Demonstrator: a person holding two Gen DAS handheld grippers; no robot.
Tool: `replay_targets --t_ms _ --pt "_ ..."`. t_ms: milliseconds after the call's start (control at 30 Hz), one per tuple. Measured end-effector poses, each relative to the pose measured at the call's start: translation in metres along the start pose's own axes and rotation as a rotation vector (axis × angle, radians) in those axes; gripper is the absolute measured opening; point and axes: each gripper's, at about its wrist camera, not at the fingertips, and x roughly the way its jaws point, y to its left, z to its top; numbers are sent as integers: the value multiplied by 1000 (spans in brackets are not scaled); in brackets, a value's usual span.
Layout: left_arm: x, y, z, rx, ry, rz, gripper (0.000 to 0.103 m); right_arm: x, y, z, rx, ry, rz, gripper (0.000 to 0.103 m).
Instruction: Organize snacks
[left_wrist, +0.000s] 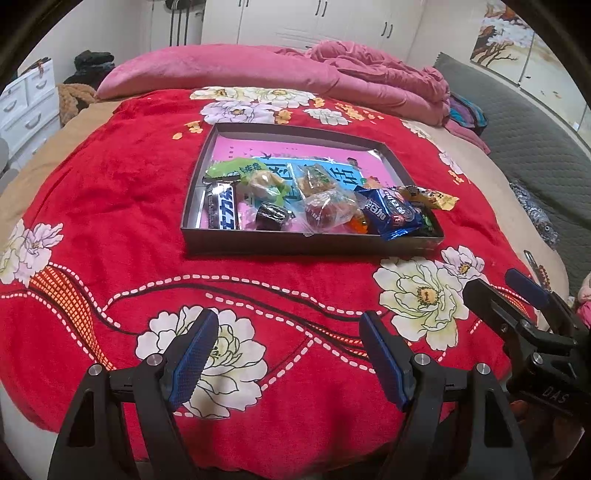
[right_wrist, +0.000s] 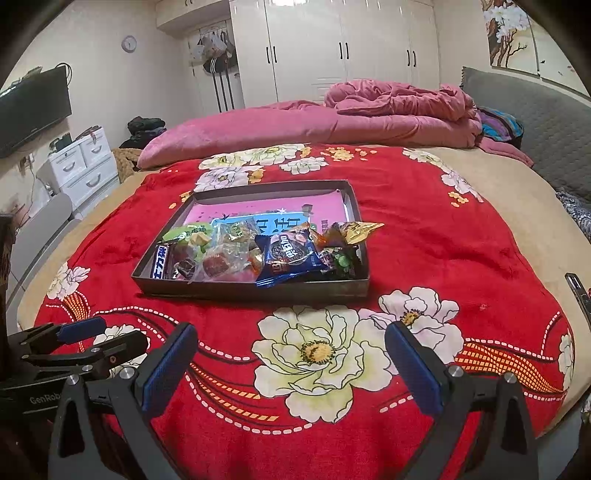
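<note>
A shallow dark box (left_wrist: 258, 242) (right_wrist: 240, 288) sits on the red flowered blanket in the middle of the bed. Inside lie several wrapped snacks: a black chocolate bar (left_wrist: 221, 206) (right_wrist: 161, 260), a green packet (left_wrist: 236, 168), a clear bag with a red sweet (left_wrist: 325, 212) (right_wrist: 218, 264), a blue cookie packet (left_wrist: 391, 214) (right_wrist: 288, 253) and a yellow packet (left_wrist: 432, 197) (right_wrist: 356, 230) on the right rim. My left gripper (left_wrist: 288, 354) is open and empty, well short of the box. My right gripper (right_wrist: 291, 365) is open and empty too; it shows in the left wrist view (left_wrist: 502, 291).
A pink quilt (right_wrist: 388, 110) and pink pillow (left_wrist: 221, 70) lie at the far side of the bed. A grey headboard (right_wrist: 535, 122) is at right. White drawers (right_wrist: 81, 162) stand left of the bed. A small dark object (right_wrist: 580, 291) lies at the blanket's right edge.
</note>
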Motion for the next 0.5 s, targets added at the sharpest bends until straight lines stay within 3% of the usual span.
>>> replay_targets --t_ms 500 --pt "-4 1 0 -3 -12 12 80 0 -1 0 2 -2 -2 102"
